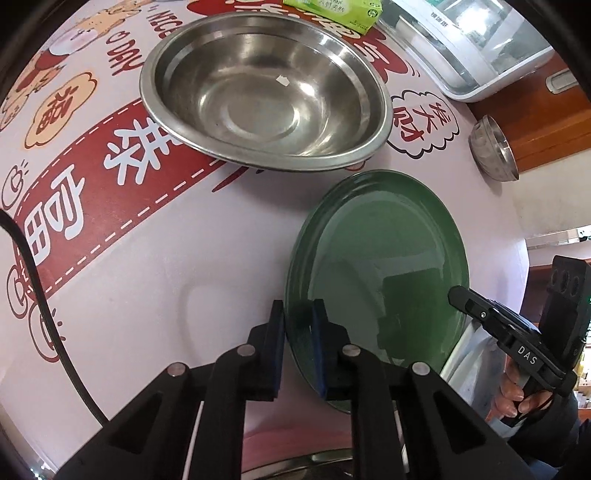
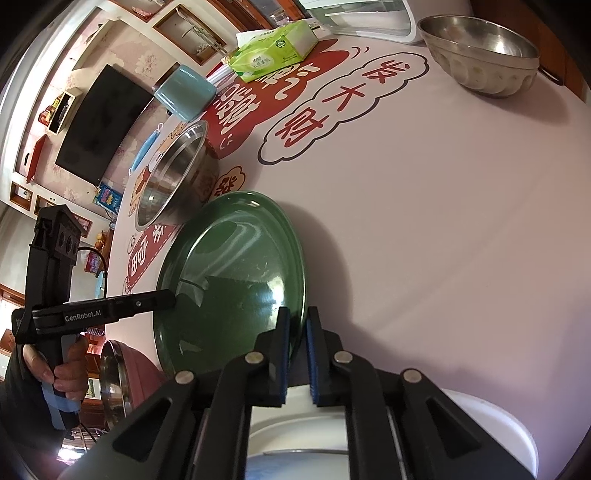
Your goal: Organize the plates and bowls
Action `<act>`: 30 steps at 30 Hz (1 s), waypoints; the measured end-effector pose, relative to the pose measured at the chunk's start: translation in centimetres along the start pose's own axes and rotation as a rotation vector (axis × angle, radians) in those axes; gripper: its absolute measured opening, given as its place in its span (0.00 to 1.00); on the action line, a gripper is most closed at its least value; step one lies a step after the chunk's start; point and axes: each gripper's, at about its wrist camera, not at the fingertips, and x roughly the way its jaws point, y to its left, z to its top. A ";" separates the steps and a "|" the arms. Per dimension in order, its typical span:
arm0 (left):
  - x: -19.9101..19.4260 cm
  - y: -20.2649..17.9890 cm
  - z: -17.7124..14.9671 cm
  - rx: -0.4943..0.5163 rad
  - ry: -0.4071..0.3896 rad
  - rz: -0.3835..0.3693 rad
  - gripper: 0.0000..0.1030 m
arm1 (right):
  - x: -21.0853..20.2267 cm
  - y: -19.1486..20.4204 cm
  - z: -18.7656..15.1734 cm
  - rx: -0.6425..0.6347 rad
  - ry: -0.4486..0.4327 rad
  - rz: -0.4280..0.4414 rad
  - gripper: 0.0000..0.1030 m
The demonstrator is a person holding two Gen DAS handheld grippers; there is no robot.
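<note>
Green plate [image 1: 376,258] rim clamped between both claws' pads.

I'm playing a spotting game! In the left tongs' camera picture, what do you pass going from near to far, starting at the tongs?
Left tongs pinching the rim, round dark green plate, big shiny steel bowl, light green tissue pack at the far edge.

Both handheld tools are matte black plastic: the left gripper [image 1: 298,325] and the right gripper [image 2: 297,328] each carry two flat fingers faced with blue pads, on linkage bars pinned by round silver rivets. Beside the left gripper's linkage trails a thin black cable [image 1: 44,314]. White lettering marks the pistol-grip bodies, "GenRobot.AI" and "DAS".
</note>
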 end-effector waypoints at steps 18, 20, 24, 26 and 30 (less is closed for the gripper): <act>-3.4 3.1 -1.2 -0.091 -0.069 0.028 0.12 | 0.0 3.6 -0.2 -0.134 -0.011 0.029 0.08; -3.7 3.3 -1.3 -0.095 -0.073 0.034 0.12 | 0.0 3.9 -0.2 -0.137 -0.011 0.034 0.08; -4.3 3.4 -1.9 -0.096 -0.082 0.041 0.12 | -0.2 4.1 -0.4 -0.140 -0.016 0.033 0.08; -4.6 3.5 -2.1 -0.099 -0.082 0.039 0.12 | -0.4 4.2 -0.4 -0.140 -0.020 0.032 0.08; -4.8 3.0 -2.3 -0.093 -0.084 0.040 0.12 | -1.0 4.2 -0.6 -0.136 -0.030 0.029 0.08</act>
